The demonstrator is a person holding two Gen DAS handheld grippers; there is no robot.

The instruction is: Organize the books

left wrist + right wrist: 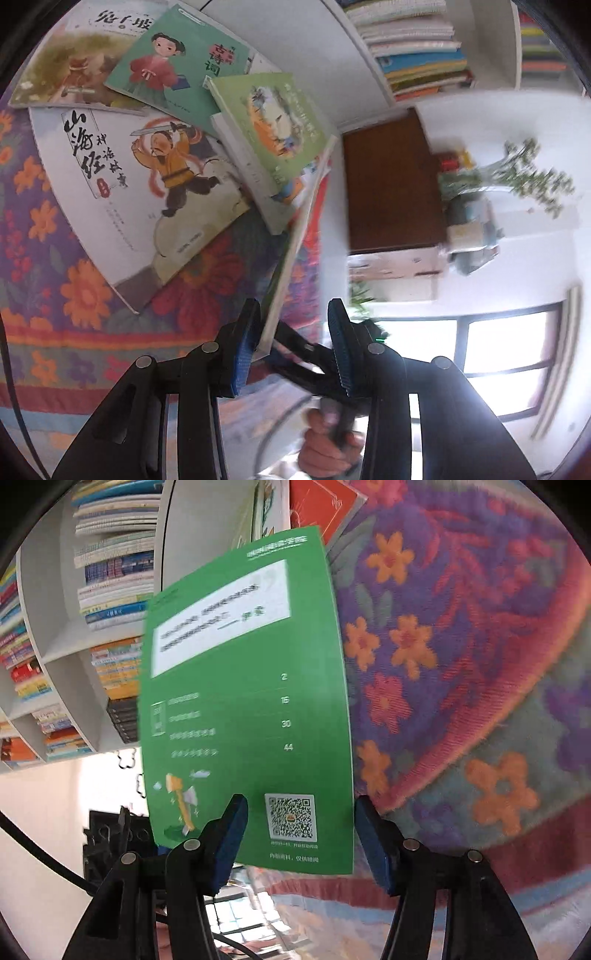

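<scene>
A thin green booklet (243, 701) stands on edge over the flowered cloth (461, 664). In the left wrist view it shows edge-on (291, 251), resting against my left gripper's left pad (245, 350). My left gripper (295, 347) is open. My right gripper (301, 834) is open, with the booklet's lower edge between its fingers and touching neither pad clearly; its fingers also show in the left wrist view (303, 354). Several picture books lie spread on the cloth: a white one (147, 192), a teal one (181, 59), a light green one (273, 125).
A white bookshelf (55, 638) packed with books stands behind the cloth, also in the left wrist view (417, 44). A brown cabinet (391, 184), a plant (517, 177) and a window (498, 350) are beyond. A red book (321, 506) lies at the far edge.
</scene>
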